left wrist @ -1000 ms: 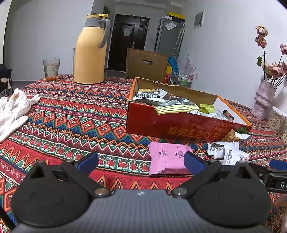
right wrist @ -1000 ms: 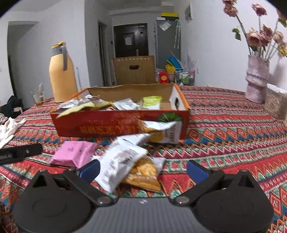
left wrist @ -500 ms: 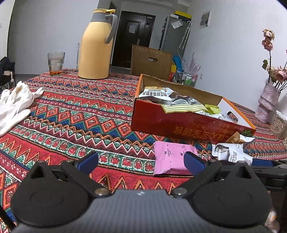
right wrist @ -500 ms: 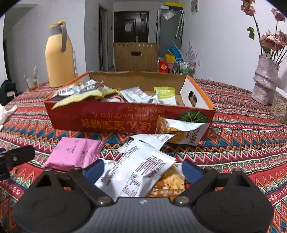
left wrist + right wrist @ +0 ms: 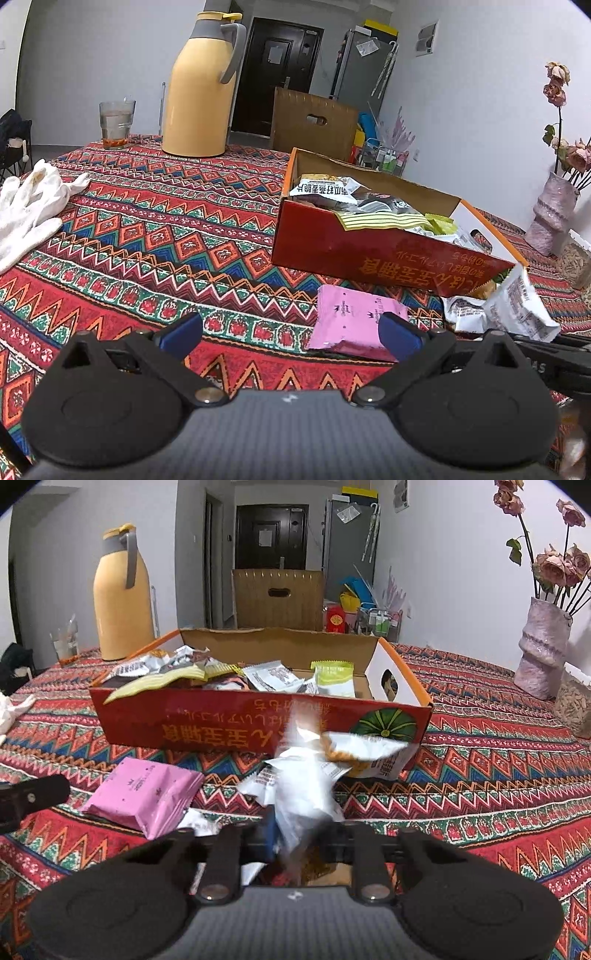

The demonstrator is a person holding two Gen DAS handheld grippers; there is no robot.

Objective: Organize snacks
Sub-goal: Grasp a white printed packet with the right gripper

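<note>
The white crinkly snack packet (image 5: 303, 794) stands pinched in your right gripper (image 5: 299, 834), whose jaws have just been closing onto it, just in front of the red cardboard box (image 5: 221, 727); lift it clear of the loose packets beneath before swinging over the near wall, and release low; the box already holds a heap of assorted packets, fuller at its left end; your left gripper (image 5: 291, 330) hangs wide open, empty, beside the pink foil packet (image 5: 351, 321).

A lived-in home: patterned tablecloth (image 5: 155, 236), thermos jug (image 5: 201, 85), flower vase (image 5: 541, 646), fridge (image 5: 349, 546), front door (image 5: 271, 535).
</note>
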